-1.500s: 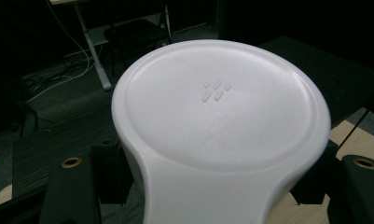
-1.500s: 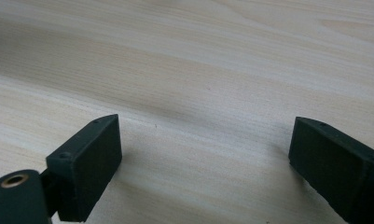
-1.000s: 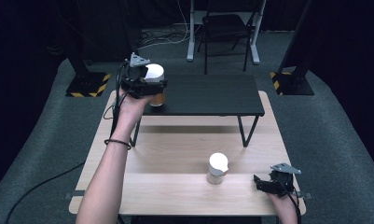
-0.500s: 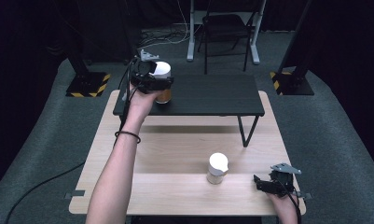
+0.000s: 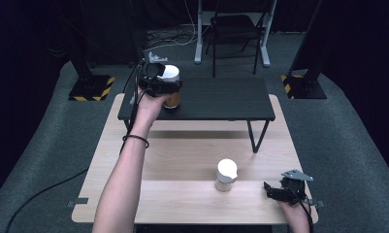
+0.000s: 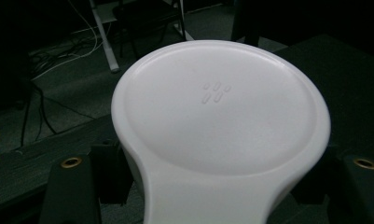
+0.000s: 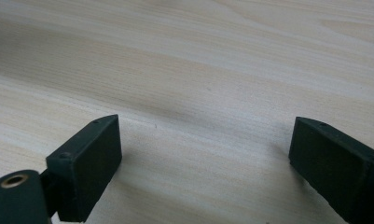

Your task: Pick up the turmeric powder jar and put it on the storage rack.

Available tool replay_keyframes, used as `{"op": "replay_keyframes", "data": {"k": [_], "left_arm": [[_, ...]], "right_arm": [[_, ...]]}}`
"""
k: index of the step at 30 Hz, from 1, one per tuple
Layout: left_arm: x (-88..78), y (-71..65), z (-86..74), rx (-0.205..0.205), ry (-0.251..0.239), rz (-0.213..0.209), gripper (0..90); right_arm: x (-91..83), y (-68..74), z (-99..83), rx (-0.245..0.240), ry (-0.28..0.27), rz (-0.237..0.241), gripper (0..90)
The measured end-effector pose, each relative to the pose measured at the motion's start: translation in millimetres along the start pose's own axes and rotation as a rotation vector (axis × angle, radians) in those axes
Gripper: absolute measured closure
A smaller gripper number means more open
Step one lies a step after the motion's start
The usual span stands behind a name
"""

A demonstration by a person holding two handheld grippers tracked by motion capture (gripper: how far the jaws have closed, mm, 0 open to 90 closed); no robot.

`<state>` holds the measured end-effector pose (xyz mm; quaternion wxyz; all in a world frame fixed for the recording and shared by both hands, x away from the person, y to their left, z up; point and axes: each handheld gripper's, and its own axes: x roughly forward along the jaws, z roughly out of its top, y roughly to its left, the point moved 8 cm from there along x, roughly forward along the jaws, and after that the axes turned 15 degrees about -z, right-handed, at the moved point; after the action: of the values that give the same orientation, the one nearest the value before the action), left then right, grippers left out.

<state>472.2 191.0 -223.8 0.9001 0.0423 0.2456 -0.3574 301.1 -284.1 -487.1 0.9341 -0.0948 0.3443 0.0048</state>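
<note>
- the left gripper point(image 5: 169, 87) is clamped on an orange jar with a white lid point(image 5: 171, 92), its black jaws pressing on either side of the jar just under the lid.
- that jar stands upright at the left end of the black raised shelf point(image 5: 221, 99), close to the shelf's front edge; whether its base touches the shelf i cannot tell.
- in the left gripper view the white lid point(image 6: 219, 109) sits between the two jaws, with a small embossed mark near its middle.
- a second white-lidded jar point(image 5: 226, 175) stands upright on the wooden table point(image 5: 182, 160), in front of the shelf and well apart from it.
- the right gripper point(image 5: 274, 191) rests on the table in front of the shelf's right end, near the second jar, its jaws wide apart over bare wood.
</note>
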Motion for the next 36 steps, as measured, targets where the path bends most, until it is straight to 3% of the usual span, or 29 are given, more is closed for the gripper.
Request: {"op": "replay_keyframes", "data": {"k": [4, 11, 14, 22, 36], "left_arm": [[0.2, 2.4, -3.7, -0.016, -0.016, -0.001, 29.9], [-1.6, 3.1, -5.3, -0.009, -0.02, -0.002, 29.5], [-5.7, 5.4, -5.0, -0.017, -0.03, -0.017, 26.2], [-16.5, 6.4, -7.2, -0.013, -0.003, -0.022, 15.4], [-51.4, 3.1, -32.6, -0.008, -0.061, -0.051, 11.1]], "right_arm": [[0.0, 0.0, 0.0, 0.0, 0.0, 0.0, 8.4], [0.0, 0.1, 0.0, -0.001, 0.0, 0.0, 8.5], [0.0, 0.2, 0.0, -0.001, 0.0, 0.0, 8.4], [0.0, 0.3, 0.1, -0.001, 0.001, 0.0, 8.3], [0.0, 0.6, 0.5, 0.001, 0.004, -0.001, 8.3]]}}
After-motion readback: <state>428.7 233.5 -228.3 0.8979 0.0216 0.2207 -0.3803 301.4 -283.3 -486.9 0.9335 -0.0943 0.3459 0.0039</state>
